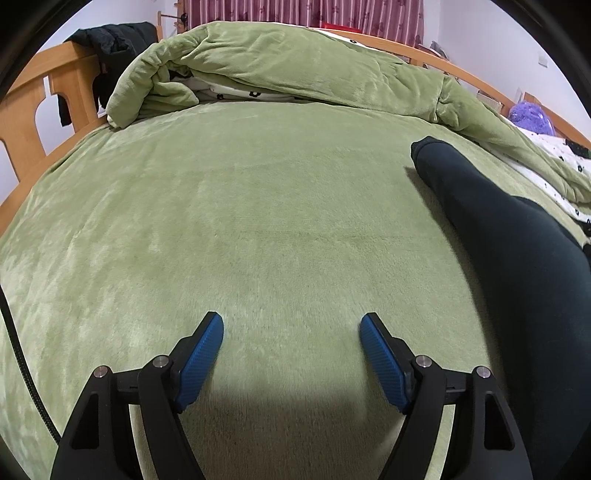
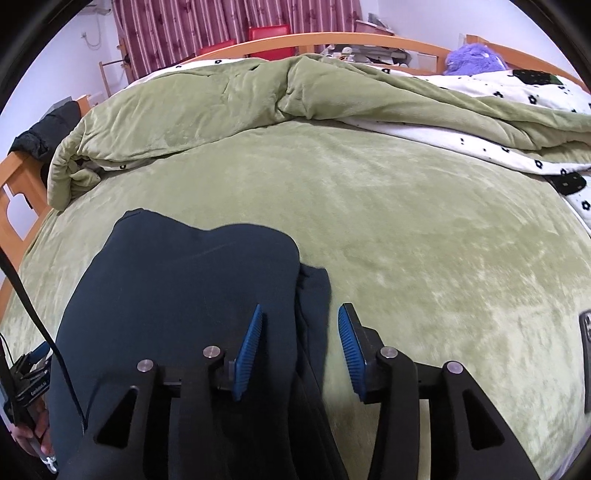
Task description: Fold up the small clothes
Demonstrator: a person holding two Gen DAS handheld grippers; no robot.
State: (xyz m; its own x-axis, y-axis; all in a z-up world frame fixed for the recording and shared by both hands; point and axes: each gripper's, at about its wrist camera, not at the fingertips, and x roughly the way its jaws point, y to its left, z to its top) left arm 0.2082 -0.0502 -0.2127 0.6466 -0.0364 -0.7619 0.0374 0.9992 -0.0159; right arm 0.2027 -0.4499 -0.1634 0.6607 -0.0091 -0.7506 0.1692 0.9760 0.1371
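Green plush bedding [image 1: 258, 206] under striped curtains [image 2: 207, 33] bears dark folded pants [image 2: 177, 280]; both claws [image 1: 291, 354] [image 2: 300, 350] spread, holding nothing.

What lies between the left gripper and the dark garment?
In the left wrist view, only bare green bed cover lies between the left gripper and the dark garment.

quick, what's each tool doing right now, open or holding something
Left tool: open, empty, over the green blanket.
Right tool: open, straddling the dark garment's edge, not gripping.
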